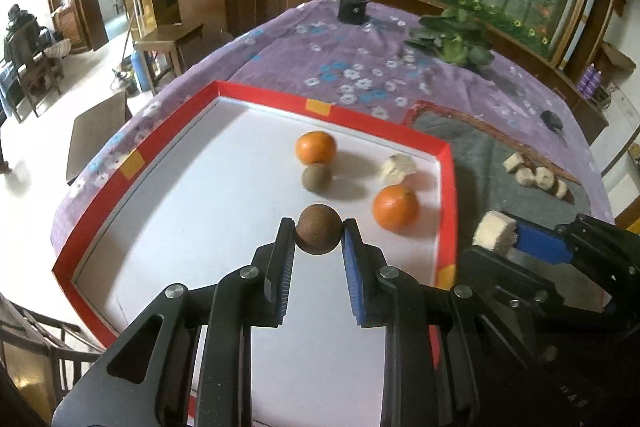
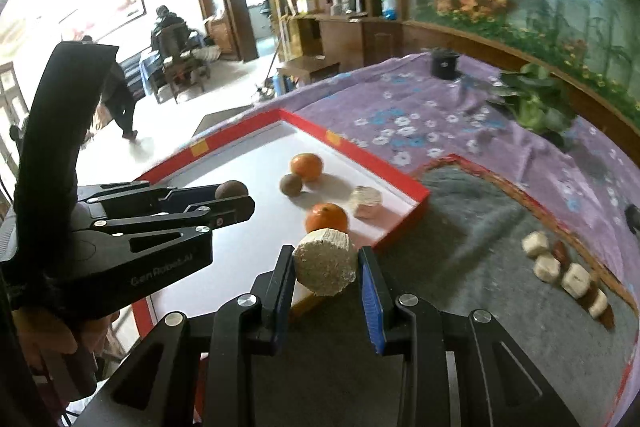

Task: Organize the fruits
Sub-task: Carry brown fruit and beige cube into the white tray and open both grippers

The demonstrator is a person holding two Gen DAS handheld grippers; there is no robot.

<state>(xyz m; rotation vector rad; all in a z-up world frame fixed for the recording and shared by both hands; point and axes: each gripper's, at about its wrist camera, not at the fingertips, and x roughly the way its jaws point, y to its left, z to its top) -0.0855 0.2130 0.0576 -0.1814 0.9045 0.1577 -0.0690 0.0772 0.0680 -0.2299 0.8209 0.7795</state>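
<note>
Left fingers: the left gripper (image 1: 319, 233) is pinching a brown round fruit (image 1: 319, 229) between its fingertips, pads closing on both its sides, the fruit hanging above the white floor of the red-rimmed tray (image 1: 448, 187).
Right fingers: the right gripper (image 2: 325, 263) is clamping a pale cut chunk (image 2: 325, 262) at the tips, hanging over the tray's near corner where the rim is meeting the grey mat (image 2: 460, 251).
Ahead of the left fingers: a smaller brown fruit (image 1: 316, 177) is sitting just beyond the held one, touching an orange (image 1: 315, 147); a second orange (image 1: 395, 207) is lying ahead to the right, with a pale chunk (image 1: 398, 169) just past it.
Beyond the right fingers: four or so pale chunks (image 2: 560, 273) are waiting on the mat, well apart from the tips, to their right.
Progress: four pieces are already lying in the tray and two more are being carried in, so the job looks a bit past halfway.
Left to do: both held pieces are needing release into the tray, then the mat pieces are needing fetching.
Counter: a purple flowered cloth (image 1: 360, 67) is covering it.
</note>
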